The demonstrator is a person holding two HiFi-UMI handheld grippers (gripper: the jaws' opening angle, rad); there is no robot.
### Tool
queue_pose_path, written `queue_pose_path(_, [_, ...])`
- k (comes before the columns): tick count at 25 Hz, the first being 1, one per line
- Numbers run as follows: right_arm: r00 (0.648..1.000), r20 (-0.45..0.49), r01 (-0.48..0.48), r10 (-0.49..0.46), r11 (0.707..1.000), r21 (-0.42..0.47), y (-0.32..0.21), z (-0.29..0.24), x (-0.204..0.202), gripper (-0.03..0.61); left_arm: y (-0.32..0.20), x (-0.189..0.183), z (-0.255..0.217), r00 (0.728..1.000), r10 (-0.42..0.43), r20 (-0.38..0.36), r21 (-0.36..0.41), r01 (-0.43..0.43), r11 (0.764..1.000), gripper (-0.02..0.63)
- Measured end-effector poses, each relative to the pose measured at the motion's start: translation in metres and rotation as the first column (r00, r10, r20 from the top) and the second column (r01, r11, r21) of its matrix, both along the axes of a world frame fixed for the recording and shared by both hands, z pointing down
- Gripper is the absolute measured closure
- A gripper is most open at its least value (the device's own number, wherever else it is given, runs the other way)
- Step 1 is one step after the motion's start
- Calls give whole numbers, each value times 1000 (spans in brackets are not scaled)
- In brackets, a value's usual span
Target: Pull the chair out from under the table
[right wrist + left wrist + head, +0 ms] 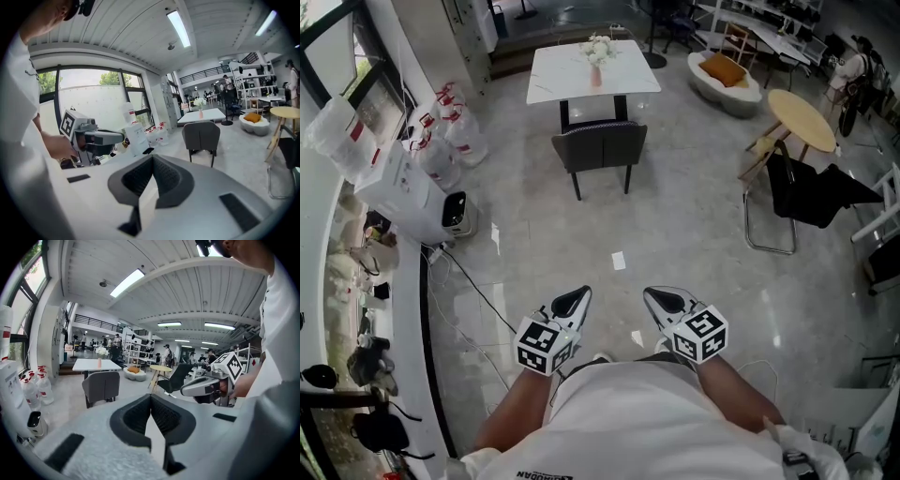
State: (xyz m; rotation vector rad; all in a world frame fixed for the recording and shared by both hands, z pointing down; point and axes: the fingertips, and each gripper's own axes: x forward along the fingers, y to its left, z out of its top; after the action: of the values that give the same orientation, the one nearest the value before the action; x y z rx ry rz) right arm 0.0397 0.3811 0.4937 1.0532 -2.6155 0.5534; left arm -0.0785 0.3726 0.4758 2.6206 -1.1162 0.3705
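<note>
One grey upholstered chair [600, 148] is standing at the near edge of the one white rectangular table [592, 70], where a pink vase of white flowers [597, 56] is sitting. One white paper scrap [619, 261] is lying on the pale glossy floor [694, 234] between that table and the grippers. The left gripper [578, 296] and right gripper [660, 298] are hovering well short of the table, jaws pressed together, gripping nothing.
</note>
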Motion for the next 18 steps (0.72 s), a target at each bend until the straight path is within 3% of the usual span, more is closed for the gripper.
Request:
queue_pose_path(8, [999, -32, 0, -2, 999, -40, 9, 14, -32, 572, 2, -38, 17, 1000, 4, -4, -42, -4, 999, 611])
queue_pose_path(18, [1000, -26, -13, 12, 999, -32, -34, 14, -32, 572, -32, -30, 25, 1000, 18, -15, -48, -19, 999, 612])
